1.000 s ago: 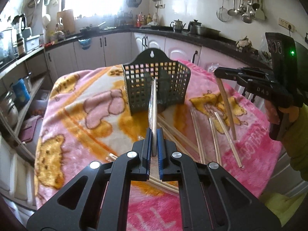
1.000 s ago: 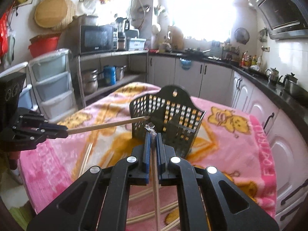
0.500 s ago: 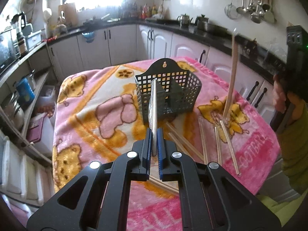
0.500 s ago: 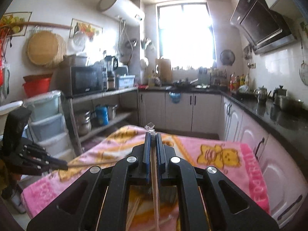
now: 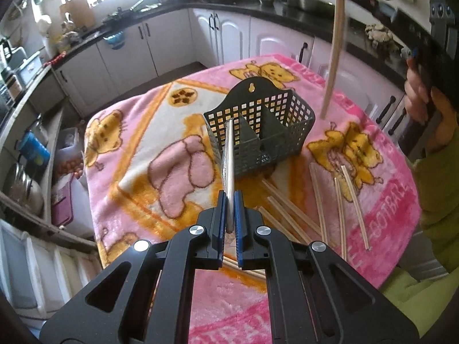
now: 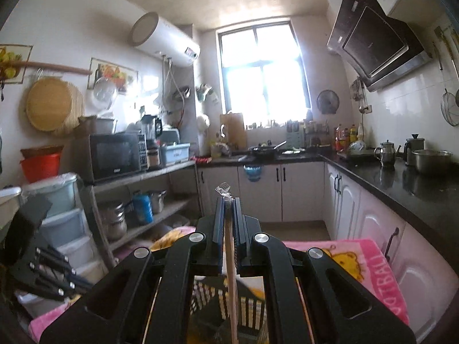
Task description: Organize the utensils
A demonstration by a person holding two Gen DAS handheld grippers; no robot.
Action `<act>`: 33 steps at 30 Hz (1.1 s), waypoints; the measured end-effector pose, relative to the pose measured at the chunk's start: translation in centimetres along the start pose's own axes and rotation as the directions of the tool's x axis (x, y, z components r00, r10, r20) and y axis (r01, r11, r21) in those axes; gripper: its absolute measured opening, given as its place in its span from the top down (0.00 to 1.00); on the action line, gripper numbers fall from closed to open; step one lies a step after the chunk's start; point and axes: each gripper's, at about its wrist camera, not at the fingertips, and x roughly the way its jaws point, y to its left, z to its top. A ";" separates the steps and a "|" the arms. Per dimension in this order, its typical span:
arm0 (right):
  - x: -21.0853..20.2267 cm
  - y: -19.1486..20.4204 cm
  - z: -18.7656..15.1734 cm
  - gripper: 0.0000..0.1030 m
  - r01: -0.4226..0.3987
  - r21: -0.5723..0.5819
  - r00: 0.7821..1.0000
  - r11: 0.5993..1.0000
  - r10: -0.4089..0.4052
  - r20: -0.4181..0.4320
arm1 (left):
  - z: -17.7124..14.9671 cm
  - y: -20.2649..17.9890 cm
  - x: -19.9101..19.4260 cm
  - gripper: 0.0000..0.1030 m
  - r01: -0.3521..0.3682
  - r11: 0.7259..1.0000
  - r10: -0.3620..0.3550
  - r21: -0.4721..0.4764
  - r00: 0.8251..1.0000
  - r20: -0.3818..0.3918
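Observation:
My left gripper (image 5: 229,200) is shut on a wrapped pair of chopsticks (image 5: 229,154) that points toward the dark plastic utensil basket (image 5: 259,132) on the pink blanket. My right gripper (image 6: 228,203) is shut on a wooden chopstick (image 6: 231,272) held nearly upright. In the left wrist view that chopstick (image 5: 332,54) hangs to the right of the basket, its tip above the blanket. The basket (image 6: 218,301) shows low behind the right gripper's fingers. Several loose wooden chopsticks (image 5: 338,197) lie on the blanket in front of the basket.
The table is covered by a pink cartoon blanket (image 5: 160,149). Kitchen cabinets and a black counter (image 5: 258,3) run behind and to the right. A shelf with a microwave (image 6: 114,154) stands at the left. My left gripper's body (image 6: 31,258) shows at lower left.
My right gripper has lifted and tilted its chopstick from slanted to nearly upright beside the basket. My left gripper has risen and tipped downward with its wrapped chopsticks, now seeing the table from above.

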 end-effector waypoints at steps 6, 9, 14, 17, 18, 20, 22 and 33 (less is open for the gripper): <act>2.9 -2.0 -0.8 0.94 0.038 0.022 0.999 0.999 -0.038 -0.002 | 1.3 0.3 1.9 0.99 -0.008 1.000 0.008 0.012 0.999 -0.040; 4.5 -3.2 -1.9 0.94 0.063 0.045 0.998 0.997 -0.062 -0.024 | 1.9 0.4 2.5 0.99 0.015 1.000 -0.015 -0.005 1.000 -0.025; 6.5 -4.3 -3.7 0.94 0.088 0.073 0.995 0.993 -0.085 -0.052 | 2.4 0.3 3.5 0.98 0.049 0.998 -0.050 -0.030 0.999 -0.004; 7.3 -4.5 -4.5 0.94 0.092 0.080 0.994 0.993 -0.087 -0.062 | 2.6 0.4 3.5 0.97 0.069 0.997 -0.068 -0.041 0.997 0.025; 7.4 -4.4 -4.7 0.94 0.092 0.082 0.994 0.992 -0.087 -0.064 | 2.8 0.5 3.4 0.96 0.073 0.996 -0.071 -0.046 0.997 0.034; 7.8 -4.6 -5.2 0.94 0.093 0.089 0.994 0.992 -0.087 -0.069 | 3.1 0.5 3.5 0.93 0.077 0.996 -0.075 -0.054 0.996 0.049; 8.0 -4.6 -5.6 0.94 0.093 0.091 0.994 0.992 -0.086 -0.073 | 3.4 0.4 3.8 0.93 0.079 0.995 -0.077 -0.052 0.996 0.054; 8.1 -5.7 -7.7 0.72 0.097 0.123 0.989 0.988 -0.081 -0.124 | 4.7 -0.3 3.6 0.77 0.104 0.994 -0.099 -0.044 0.989 0.111</act>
